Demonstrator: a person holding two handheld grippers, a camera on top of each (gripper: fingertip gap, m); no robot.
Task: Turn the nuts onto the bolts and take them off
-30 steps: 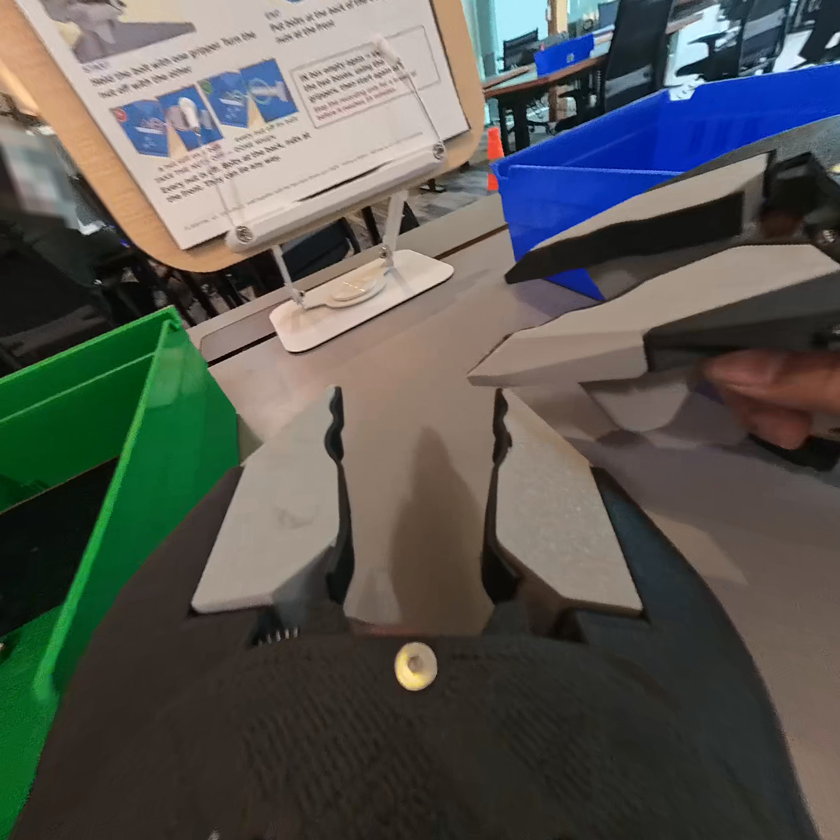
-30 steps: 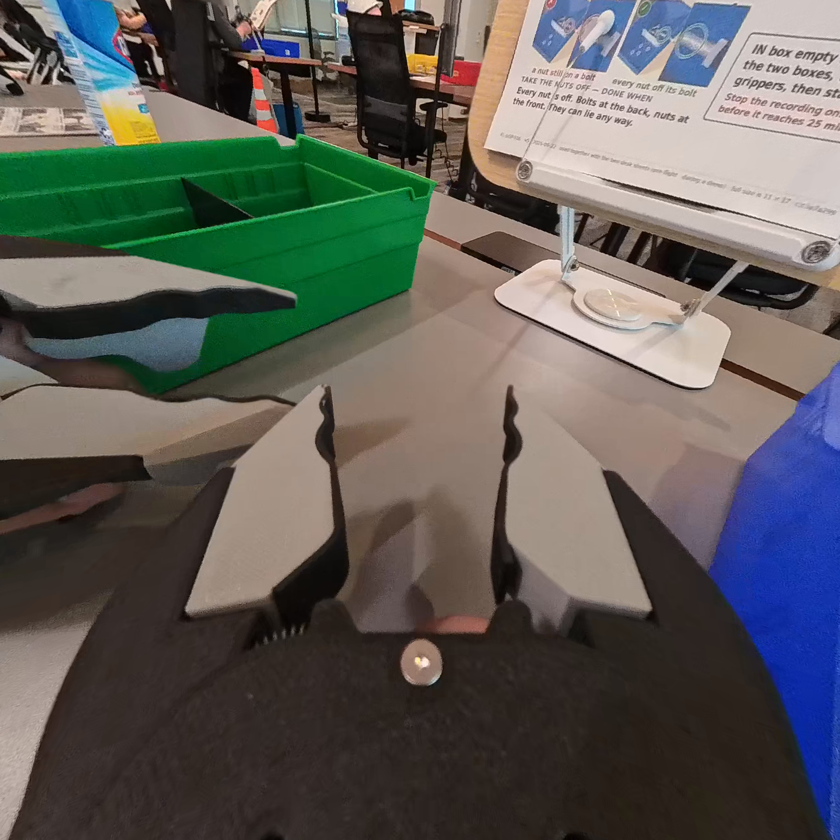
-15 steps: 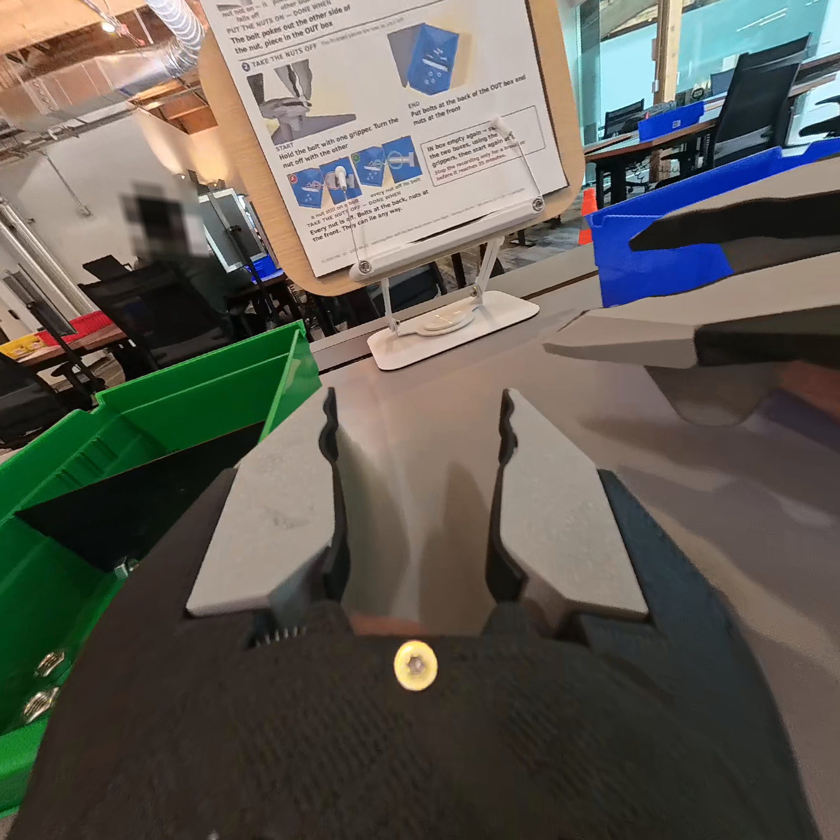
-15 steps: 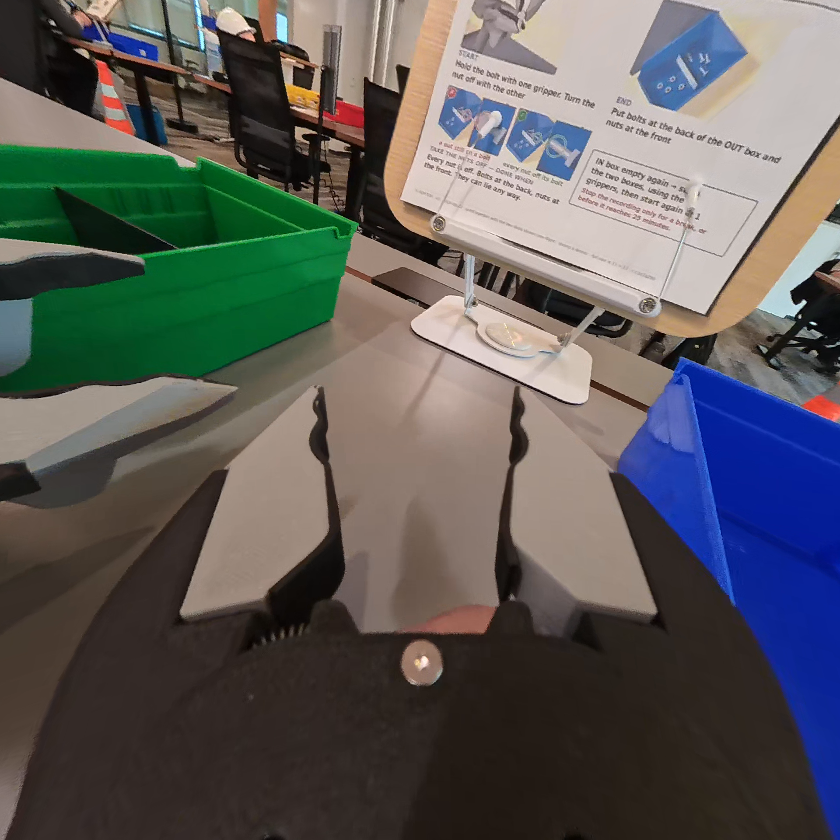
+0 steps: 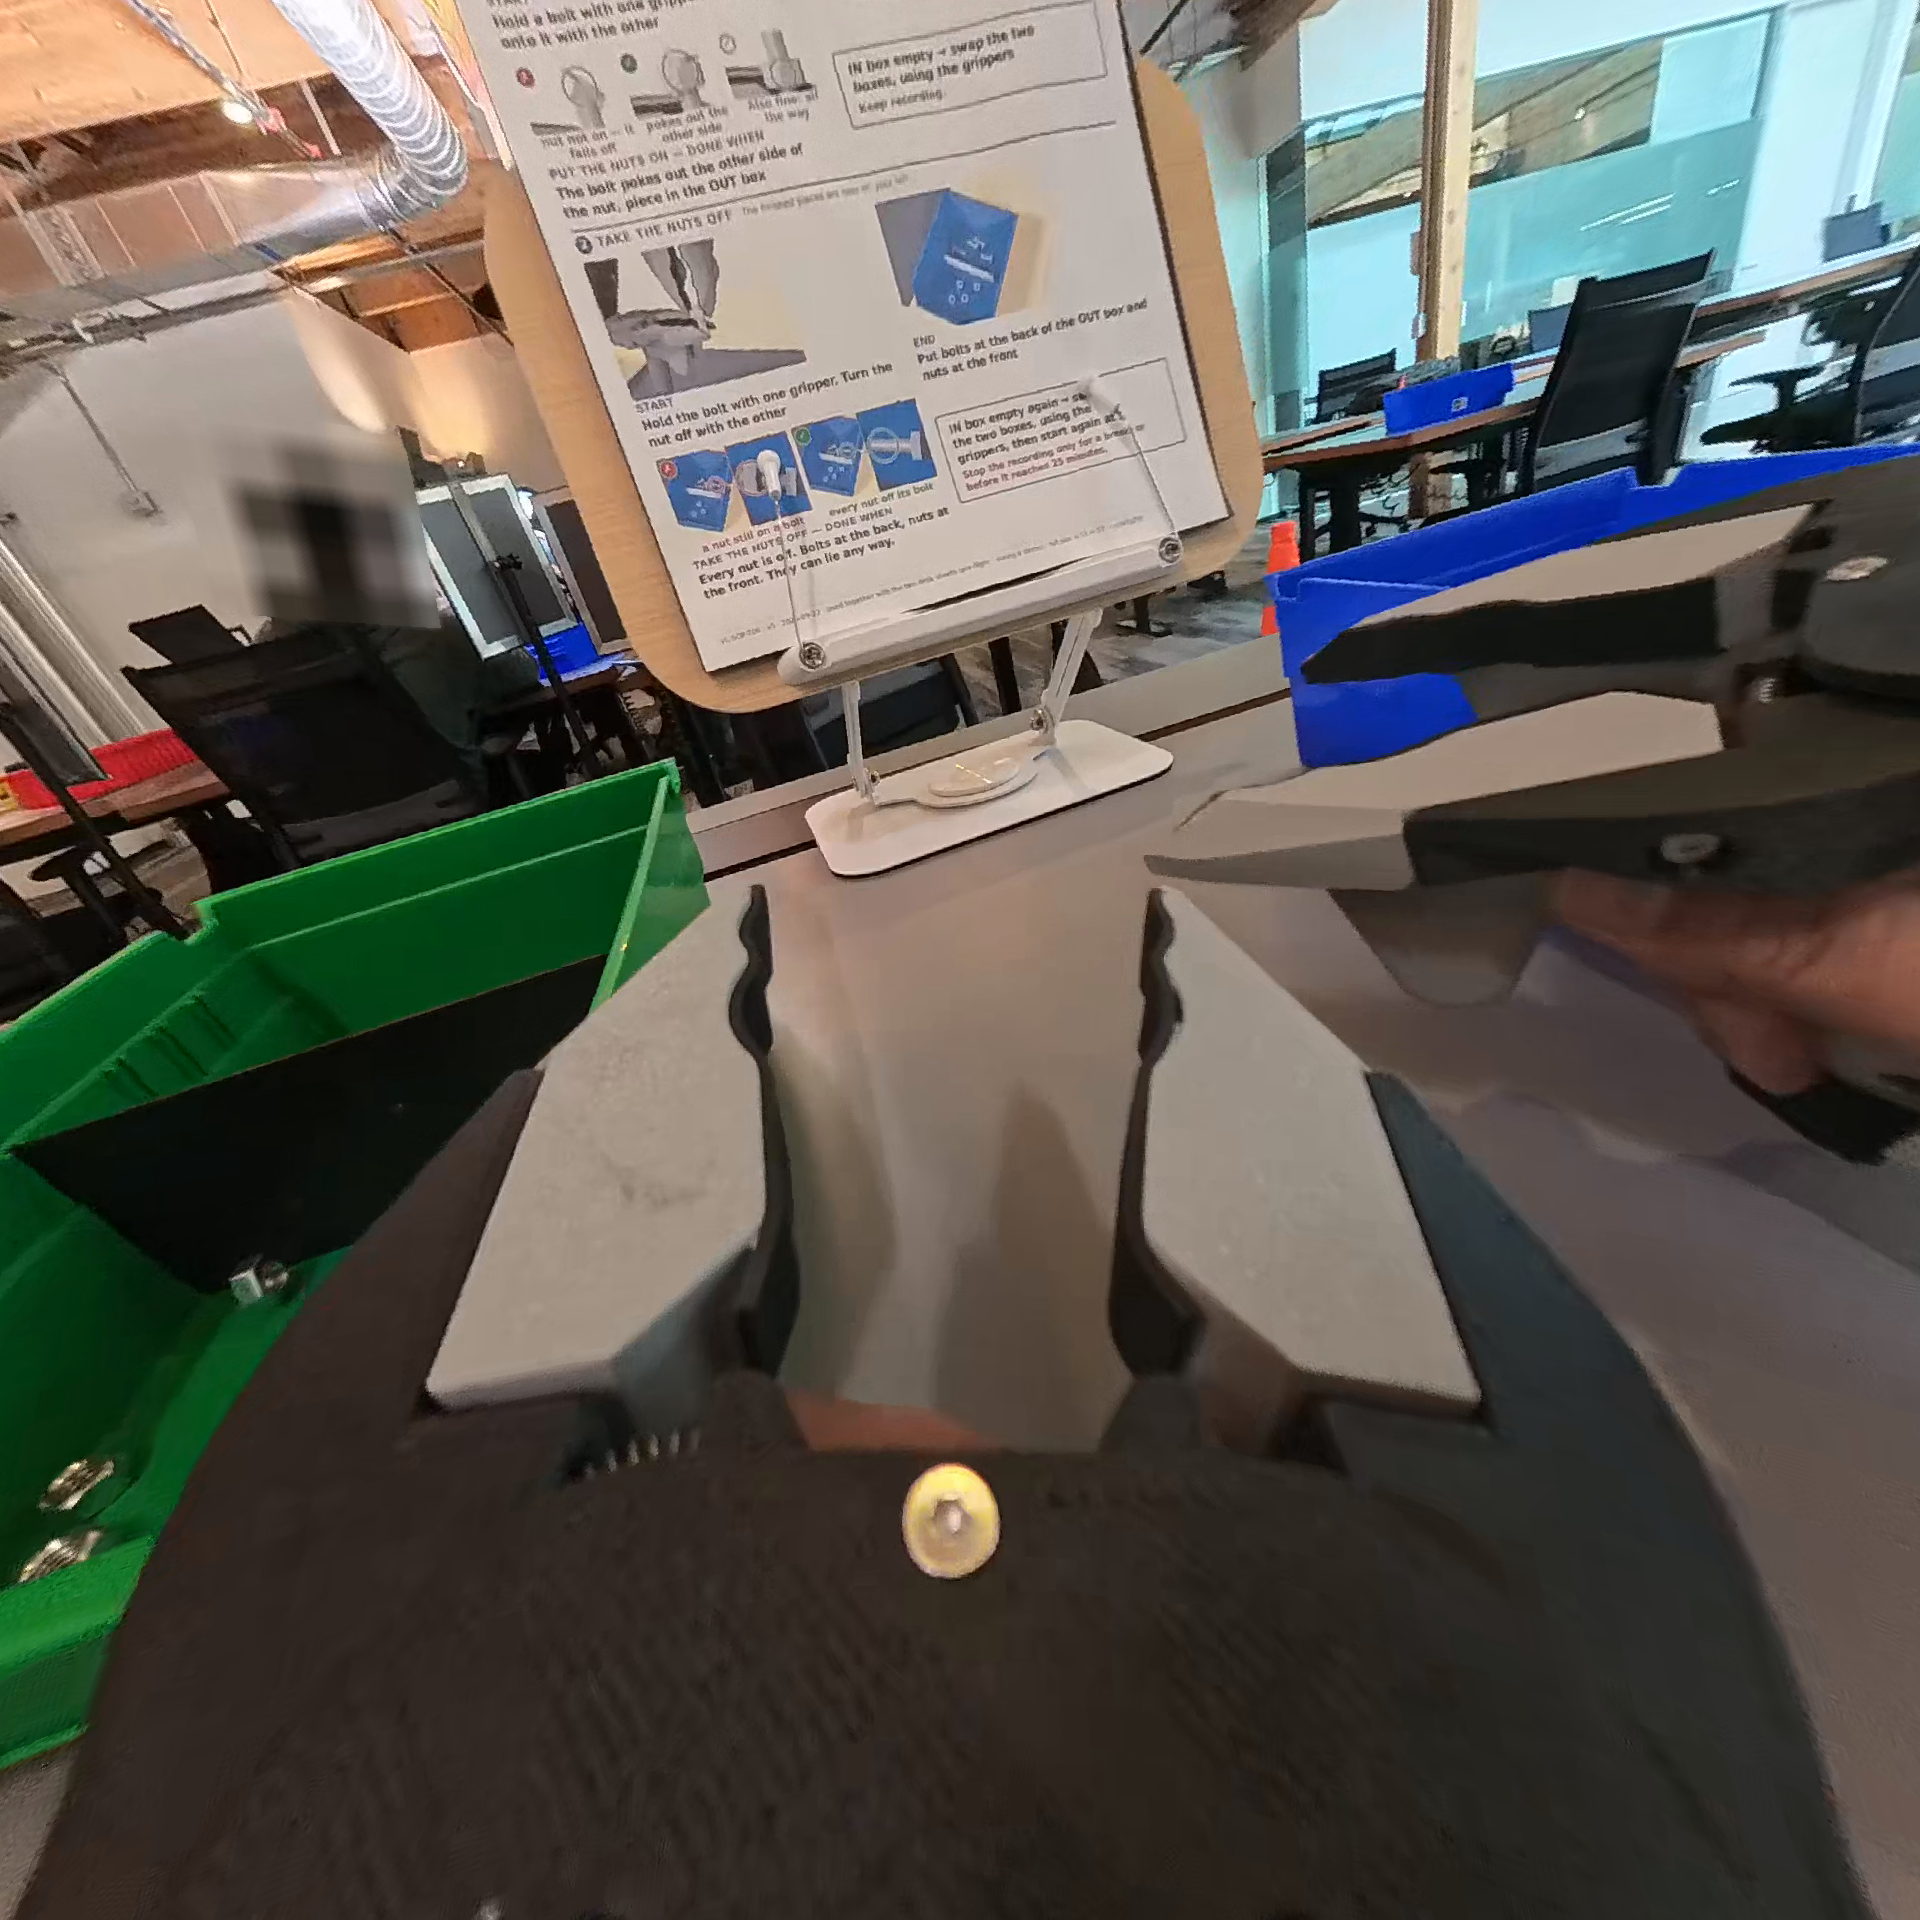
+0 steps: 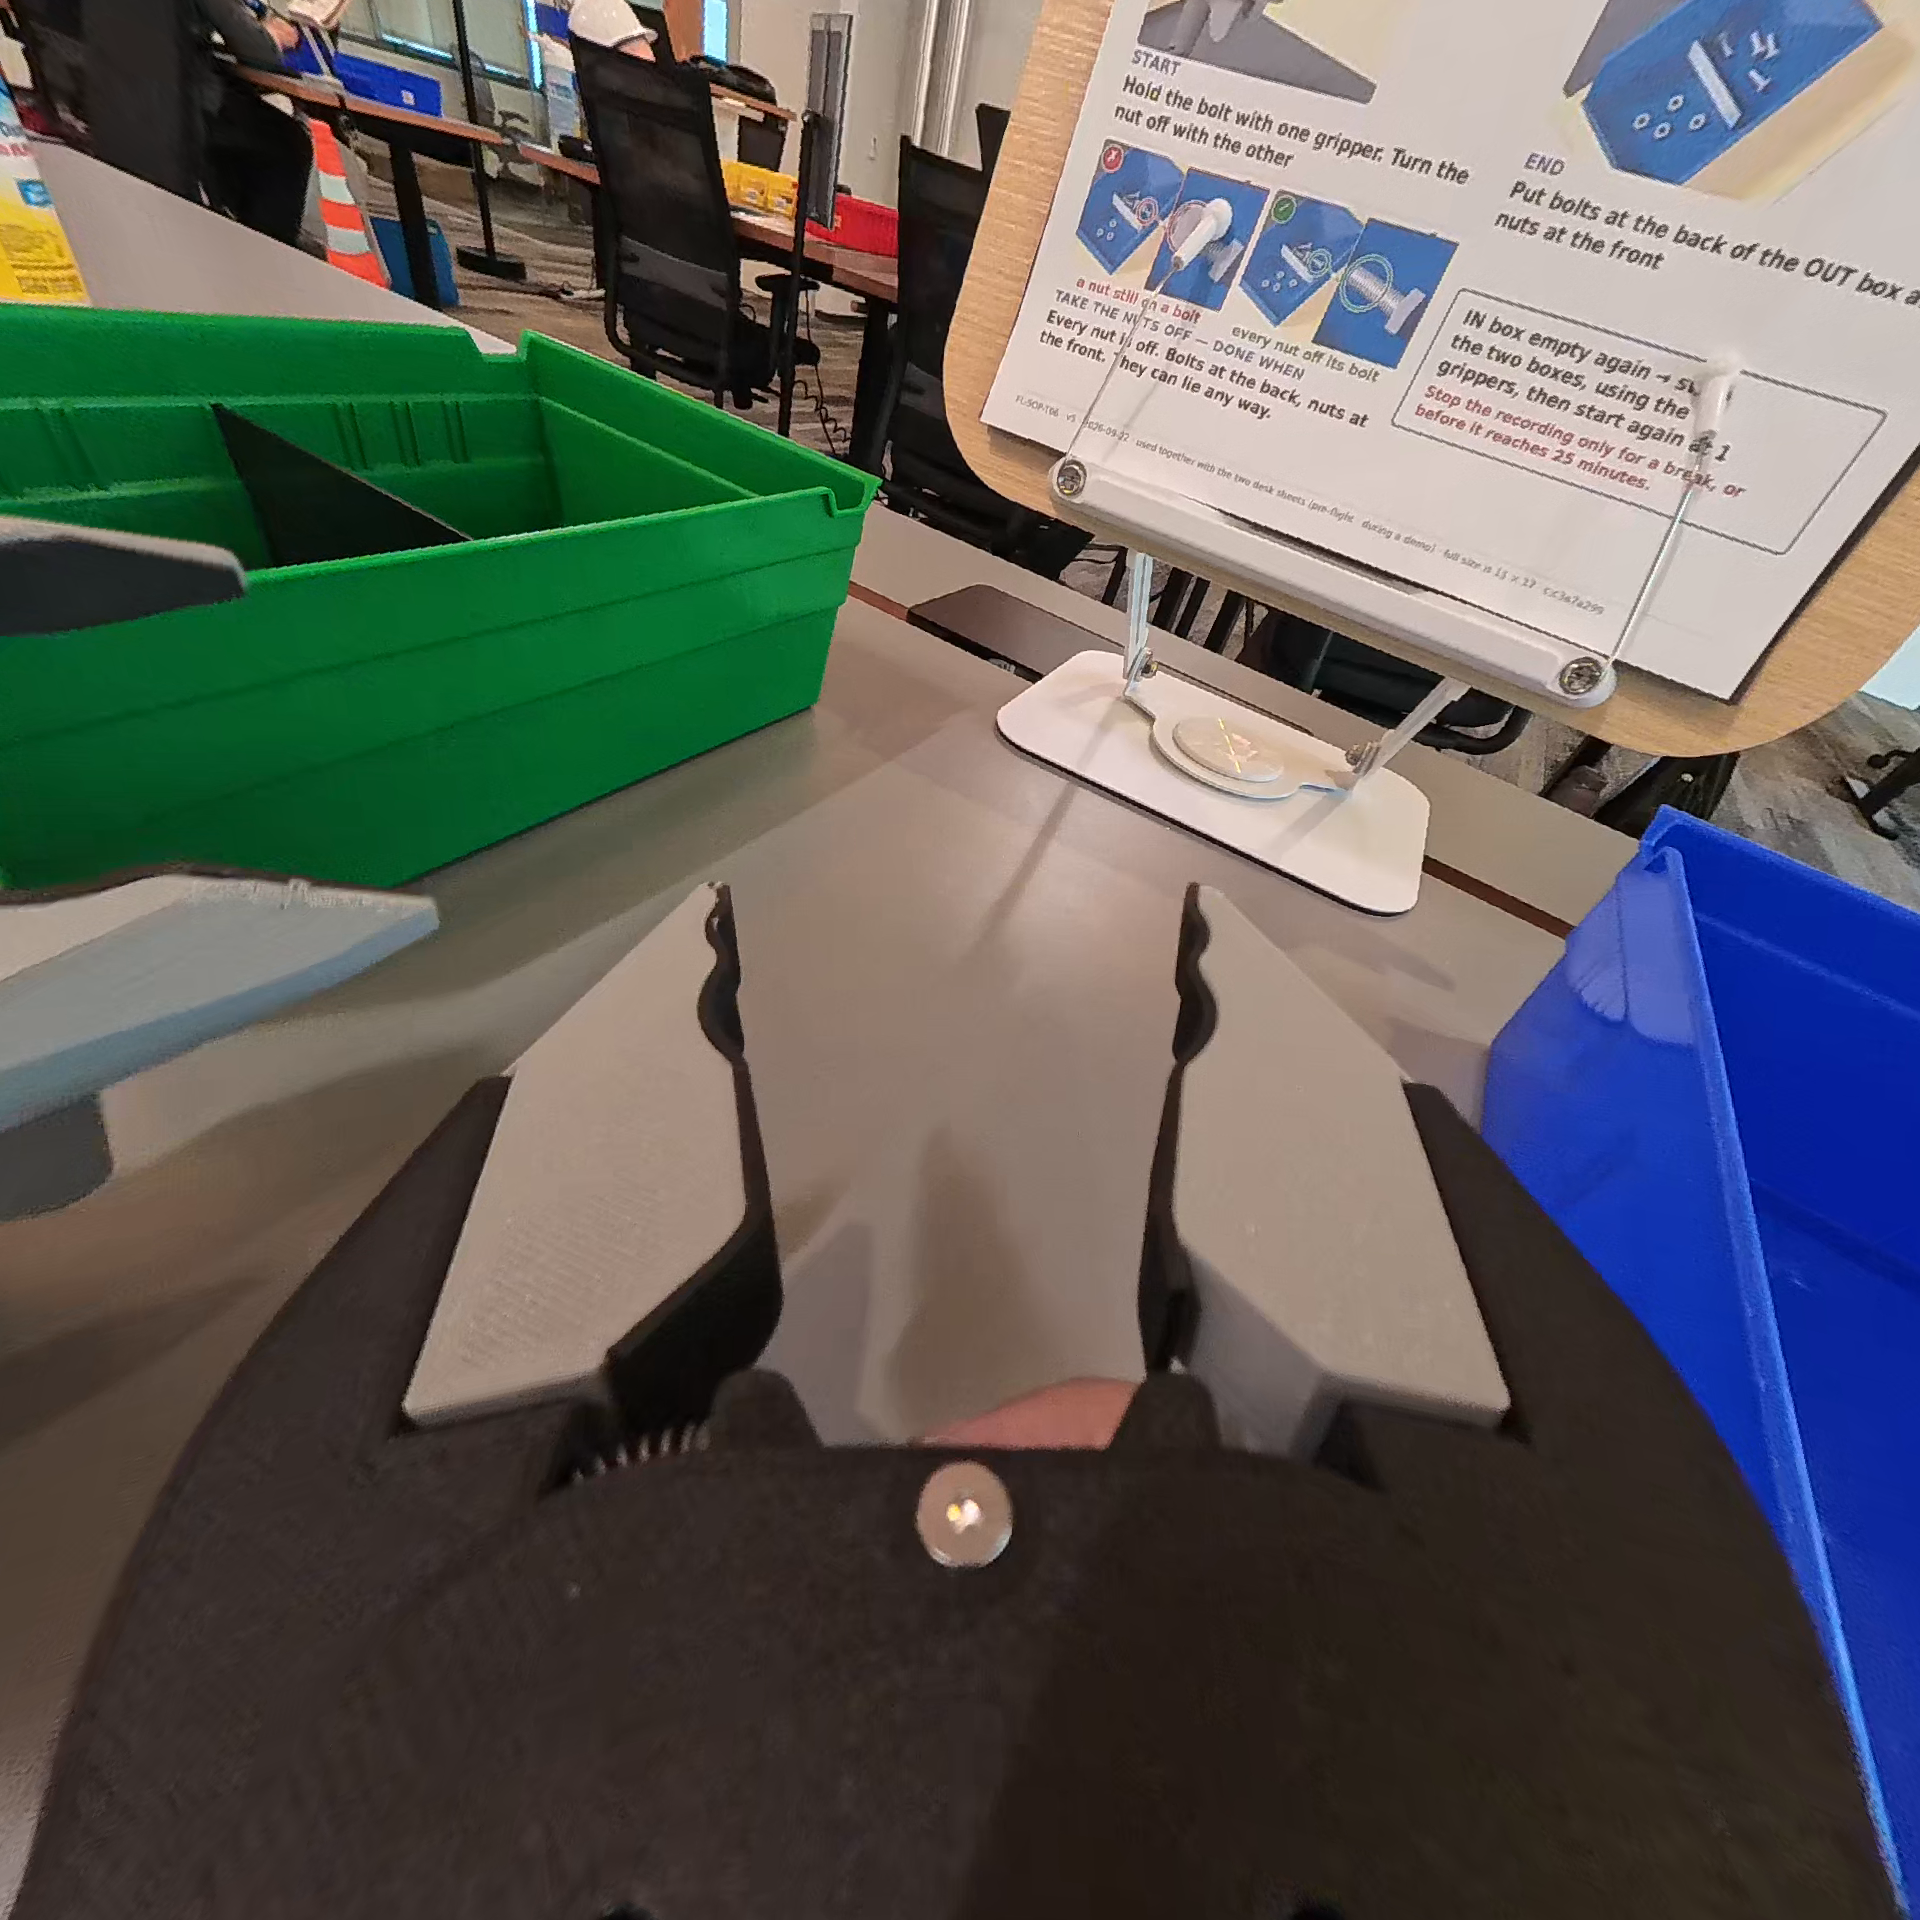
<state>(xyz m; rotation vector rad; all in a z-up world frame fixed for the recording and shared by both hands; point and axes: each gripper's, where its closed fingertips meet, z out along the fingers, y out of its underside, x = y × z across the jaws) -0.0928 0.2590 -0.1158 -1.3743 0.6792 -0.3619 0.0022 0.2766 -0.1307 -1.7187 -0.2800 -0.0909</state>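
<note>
Both views have tilted upward since a second ago, and the left gripper (image 5: 951, 935) and right gripper (image 6: 951, 925) hover with jaws apart and empty over the grey table (image 6: 935, 831), silver nuts (image 5: 73, 1486) lying in the green plastic bin (image 5: 343, 935).

A: Left wrist view? 
B: Low over the table (image 5: 1558, 1351), facing its far edge, green bin (image 5: 312, 987) close left.

A: Right wrist view? 
B: Same heading, blue bin (image 6: 1714, 1195) close right. Both share the instruction stand (image 6: 1226, 769).
</note>
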